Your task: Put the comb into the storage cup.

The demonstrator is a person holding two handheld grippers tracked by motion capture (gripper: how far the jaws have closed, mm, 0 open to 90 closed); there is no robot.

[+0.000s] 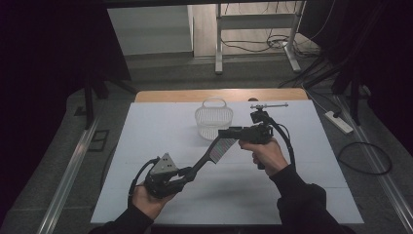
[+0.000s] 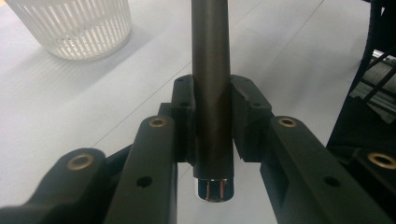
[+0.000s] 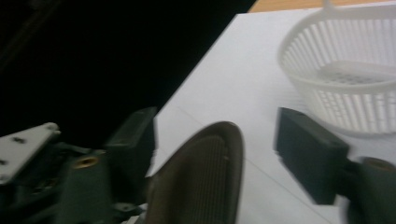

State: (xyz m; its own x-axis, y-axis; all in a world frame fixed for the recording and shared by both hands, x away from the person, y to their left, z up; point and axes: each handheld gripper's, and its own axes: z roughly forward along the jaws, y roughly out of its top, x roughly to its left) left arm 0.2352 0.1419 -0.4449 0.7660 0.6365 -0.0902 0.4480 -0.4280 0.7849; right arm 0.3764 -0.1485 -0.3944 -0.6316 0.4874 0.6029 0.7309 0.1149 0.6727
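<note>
A dark hairbrush runs slantwise above the white table, its handle (image 1: 199, 165) low at the left and its bristled head (image 1: 221, 148) higher at the right. My left gripper (image 1: 187, 174) is shut on the handle; in the left gripper view the round handle (image 2: 211, 93) sits clamped between both pads, its chrome end cap (image 2: 212, 190) towards the camera. My right gripper (image 1: 227, 133) reaches the head from the right. In the right gripper view the brush head (image 3: 205, 177) lies between the jaws of my right gripper (image 3: 219, 144), with a gap to the right-hand pad (image 3: 310, 156).
A white slatted basket (image 1: 213, 118) stands upright on the white table sheet (image 1: 160, 122) just behind the brush, also seen as the basket (image 2: 79, 28) and basket (image 3: 345, 70). The table's wooden far edge (image 1: 219, 95) is behind it. A power strip (image 1: 338, 122) and cables lie on the floor at right.
</note>
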